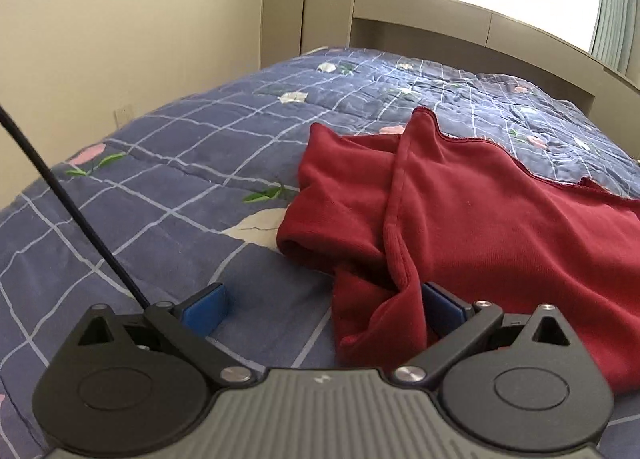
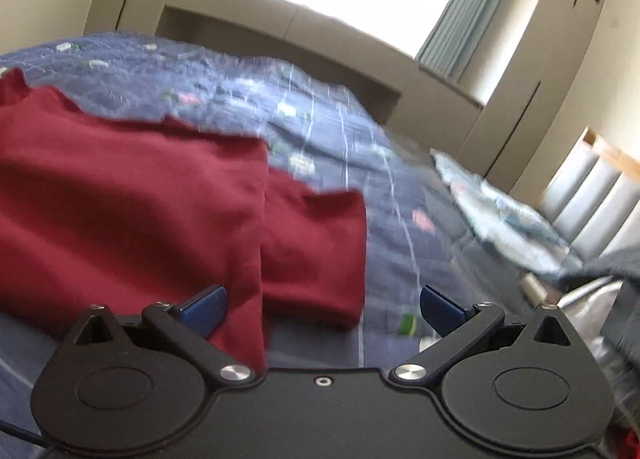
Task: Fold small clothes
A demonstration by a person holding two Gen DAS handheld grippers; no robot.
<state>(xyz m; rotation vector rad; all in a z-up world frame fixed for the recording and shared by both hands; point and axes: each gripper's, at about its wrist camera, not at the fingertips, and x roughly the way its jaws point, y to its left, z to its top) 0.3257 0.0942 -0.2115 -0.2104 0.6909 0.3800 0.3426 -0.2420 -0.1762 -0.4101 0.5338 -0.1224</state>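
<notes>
A dark red garment (image 1: 480,227) lies crumpled on the blue checked bedspread (image 1: 180,179). In the left wrist view my left gripper (image 1: 324,309) is open at the garment's near left corner; a fold of red cloth drapes between the fingers and over the inner side of the right blue fingertip (image 1: 444,309). In the right wrist view the same red garment (image 2: 140,199) lies flatter, with a sleeve or folded part (image 2: 316,243) sticking out to the right. My right gripper (image 2: 322,309) is open over its near right edge, with cloth lying between the fingers. That view is motion-blurred.
A beige headboard shelf (image 1: 460,19) and a bright window with green curtains (image 2: 452,23) stand beyond the bed. A pale blue patterned cloth (image 2: 500,215) and grey padded panels (image 2: 592,203) lie at the right. A black cable (image 1: 68,199) crosses the left wrist view.
</notes>
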